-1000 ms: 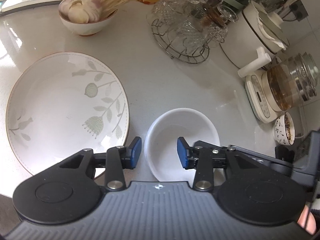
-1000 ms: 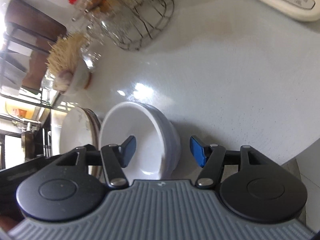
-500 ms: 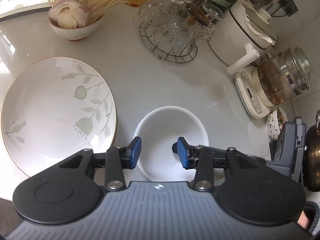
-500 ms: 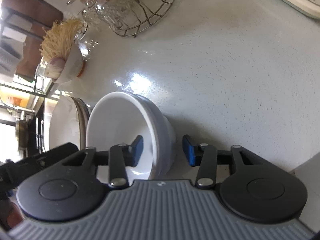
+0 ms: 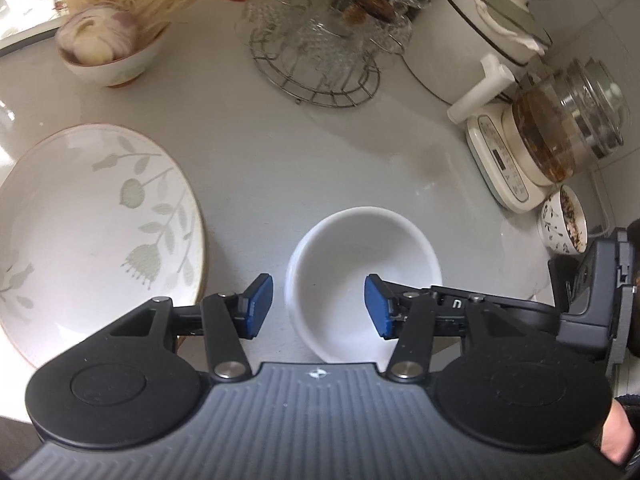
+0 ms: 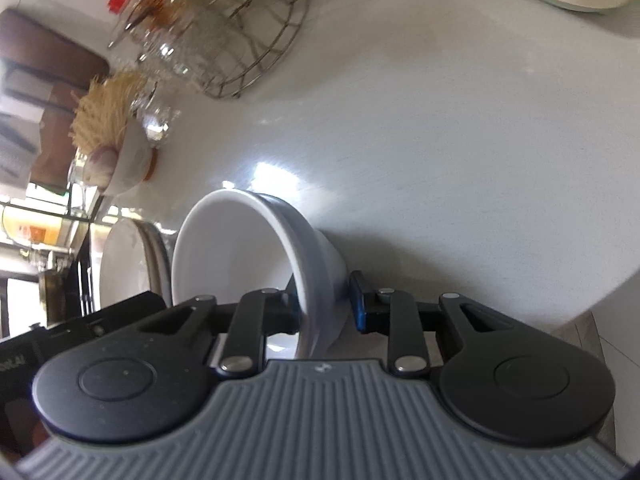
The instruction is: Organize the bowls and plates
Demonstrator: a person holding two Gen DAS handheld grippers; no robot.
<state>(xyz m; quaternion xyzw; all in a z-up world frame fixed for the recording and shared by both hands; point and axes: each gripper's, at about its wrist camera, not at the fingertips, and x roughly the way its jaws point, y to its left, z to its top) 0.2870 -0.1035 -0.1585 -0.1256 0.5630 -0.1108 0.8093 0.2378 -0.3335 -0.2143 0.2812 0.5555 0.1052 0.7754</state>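
Right now my right gripper (image 6: 326,308) has just been closing, and its blue pads sit either side of the near wall of the white bowl (image 6: 240,264), one inside the rim and one outside against the foot; they look pressed onto the wall, though the inner pad is mostly hidden. My left gripper (image 5: 318,306) has just been opening: its fingers are spread, the left pad outside the bowl's rim and the right pad over its hollow, with neither touching the bowl. From the left wrist view the bowl stands on the pale counter (image 5: 280,160) with its mouth facing up; being round, it has no long axis I can name. Just left of it, apart from it, lies the leaf-patterned plate (image 5: 88,232), flat and face up. Farther back I see a small bowl of garlic and dry noodles (image 5: 108,52), a wire rack of glassware (image 5: 316,52), a white pot (image 5: 476,40) and a glass kettle on a cream base (image 5: 552,140). The base's panel carries print too small for me to read.
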